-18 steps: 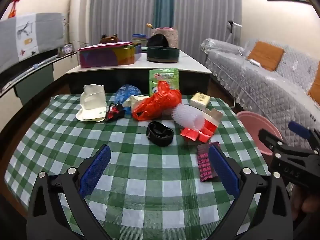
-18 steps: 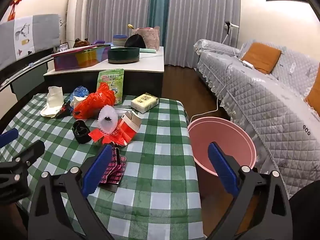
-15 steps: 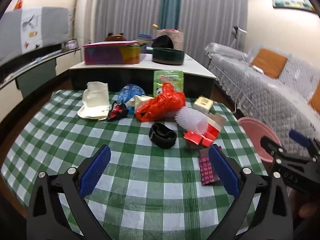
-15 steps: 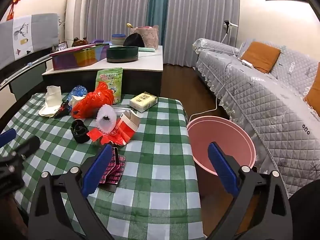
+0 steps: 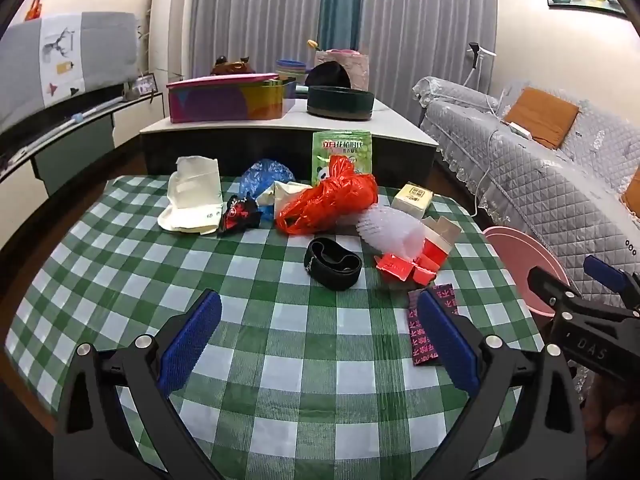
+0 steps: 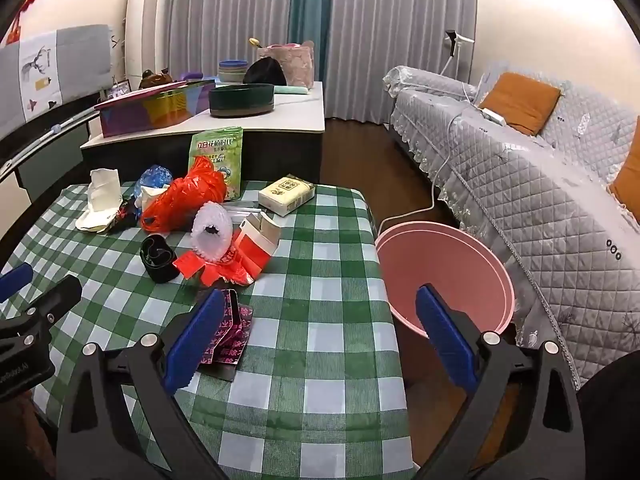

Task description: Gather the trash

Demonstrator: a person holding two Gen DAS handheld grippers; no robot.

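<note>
Trash lies on a green checked table (image 5: 280, 336): a red plastic bag (image 5: 328, 200), a black band (image 5: 332, 264), a white foam net (image 5: 390, 232), a torn red box (image 5: 416, 264), a dark pink-printed wrapper (image 5: 426, 328), white paper (image 5: 194, 200), a blue bag (image 5: 260, 174) and a green pouch (image 5: 342, 150). My left gripper (image 5: 320, 340) is open and empty above the near table. My right gripper (image 6: 320, 336) is open and empty at the table's right edge, beside the wrapper (image 6: 228, 336). A pink bucket (image 6: 444, 272) stands on the floor to the right.
A small yellow-white box (image 6: 286, 194) lies at the table's far right. A low cabinet (image 5: 288, 128) with a colourful box and a dark bowl stands behind the table. A grey quilted sofa (image 6: 540, 200) runs along the right side.
Both grippers stay open. The left wrist view has tilted slightly, and the table items sit a little lower and closer. The right wrist view is almost unchanged.
</note>
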